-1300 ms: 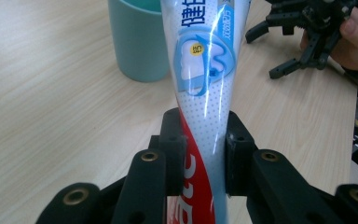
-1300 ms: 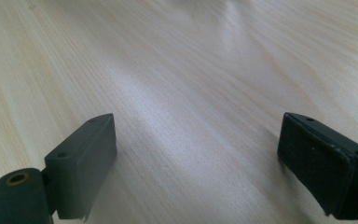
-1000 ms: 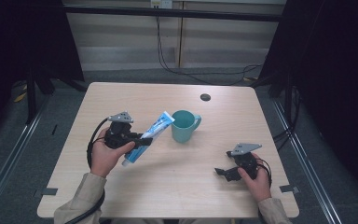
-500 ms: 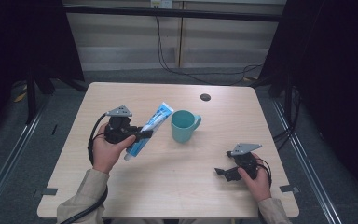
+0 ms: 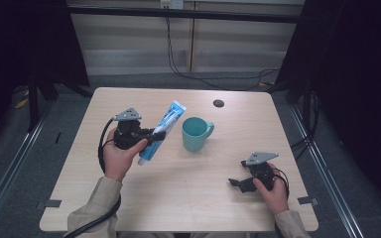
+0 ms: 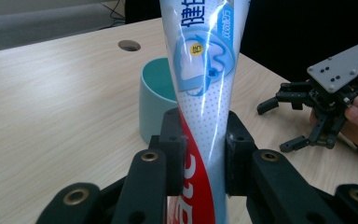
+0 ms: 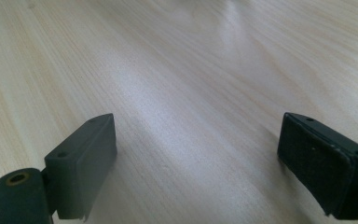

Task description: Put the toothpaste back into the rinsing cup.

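A blue and white toothpaste tube (image 5: 162,128) is held off the table, tilted with its flat end up toward the far right. My left gripper (image 5: 155,136) is shut on its lower part; in the left gripper view the tube (image 6: 204,84) rises between the two pads. A teal mug (image 5: 195,134) stands just right of the tube, handle to the right, and its rim (image 6: 157,84) shows behind the tube. My right gripper (image 5: 236,183) rests low at the table's near right, open, with bare wood between its pads (image 7: 86,158).
A small dark round hole (image 5: 219,103) sits in the table top (image 5: 178,198) at the far right of centre. Cables trail from both grippers. Dark frame posts and a floor rail flank the table.
My left gripper has lifted the tube and swung it more upright, closer to the mug. The right gripper has stayed put.
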`<state>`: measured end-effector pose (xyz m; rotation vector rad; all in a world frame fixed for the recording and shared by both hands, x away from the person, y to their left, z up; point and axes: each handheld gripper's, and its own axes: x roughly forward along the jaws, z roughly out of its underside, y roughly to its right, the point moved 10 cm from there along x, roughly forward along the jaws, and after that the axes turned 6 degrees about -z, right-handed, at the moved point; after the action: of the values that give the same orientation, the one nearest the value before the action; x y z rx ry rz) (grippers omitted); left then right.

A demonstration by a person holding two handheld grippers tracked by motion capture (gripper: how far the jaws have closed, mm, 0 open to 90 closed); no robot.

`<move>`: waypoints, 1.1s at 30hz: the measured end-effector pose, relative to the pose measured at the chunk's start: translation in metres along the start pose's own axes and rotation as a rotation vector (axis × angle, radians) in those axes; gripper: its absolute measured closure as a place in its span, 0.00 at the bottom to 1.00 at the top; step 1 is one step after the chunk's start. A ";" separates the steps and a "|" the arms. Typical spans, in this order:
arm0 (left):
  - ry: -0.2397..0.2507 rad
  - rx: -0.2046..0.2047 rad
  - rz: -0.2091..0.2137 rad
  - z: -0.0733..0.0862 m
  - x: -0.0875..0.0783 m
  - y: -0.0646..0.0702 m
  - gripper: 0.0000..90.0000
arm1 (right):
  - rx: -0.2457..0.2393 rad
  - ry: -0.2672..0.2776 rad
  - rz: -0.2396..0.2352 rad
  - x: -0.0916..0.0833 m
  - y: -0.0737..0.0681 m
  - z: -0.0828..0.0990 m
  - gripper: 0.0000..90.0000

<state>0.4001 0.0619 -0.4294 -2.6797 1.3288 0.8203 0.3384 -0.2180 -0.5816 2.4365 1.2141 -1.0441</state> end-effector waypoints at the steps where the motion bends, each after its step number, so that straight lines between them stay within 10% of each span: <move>1: 0.005 -0.004 -0.004 -0.001 0.001 0.000 0.83 | 0.000 0.000 -0.001 0.000 0.000 0.000 0.12; 28: 0.062 -0.006 -0.039 -0.013 0.009 0.003 0.83 | 0.003 0.002 0.003 0.000 0.000 0.000 0.14; 33: 0.063 0.006 -0.042 -0.012 0.006 0.004 0.83 | 0.077 0.024 0.002 -0.007 -0.001 -0.016 0.18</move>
<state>0.4060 0.0517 -0.4211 -2.7408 1.2797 0.7330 0.3421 -0.2140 -0.5652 2.5144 1.1997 -1.0835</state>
